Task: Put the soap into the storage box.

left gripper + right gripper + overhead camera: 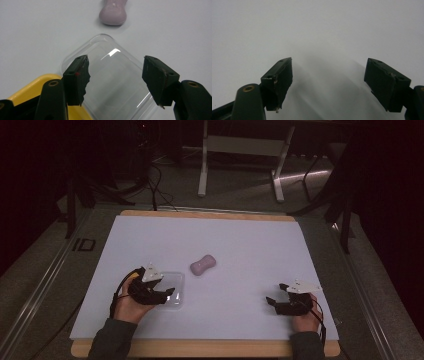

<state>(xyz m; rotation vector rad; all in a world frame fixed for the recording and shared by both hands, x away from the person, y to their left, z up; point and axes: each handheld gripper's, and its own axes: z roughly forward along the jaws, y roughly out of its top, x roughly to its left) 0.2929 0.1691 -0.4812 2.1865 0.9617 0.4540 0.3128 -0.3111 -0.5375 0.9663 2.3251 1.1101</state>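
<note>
Around both claws spreads a white sheet point(240, 245) that covers a wooden table point(200, 348), whose bare edge shows near the person and at the far side. Beyond the table the room is dark: a grey floor with black cables point(155, 180) and the pale legs of a stand point(240, 150).

Under the left claw point(167, 294) lies a clear plastic container point(172, 287), a shallow tray with rounded corners; nothing can be seen inside it. In the left gripper view the tray point(110, 82) sits below and between the two black jaws, which stand apart with a wide gap, and neither pad presses on the plastic as far as can be told. A yellow part point(37, 85) shows at that view's lower left, beside the left jaw; what it belongs to I cannot tell.

Just beyond the tray, ahead of the left claw's tips and apart from them, lies a small pink peanut-shaped piece point(203, 264), near the tray's far corner but not touching it point(112, 12).

Well off to the side, the right claw point(276, 300) rests low over bare white sheet, jaws wide apart with nothing between them point(328, 82).
</note>
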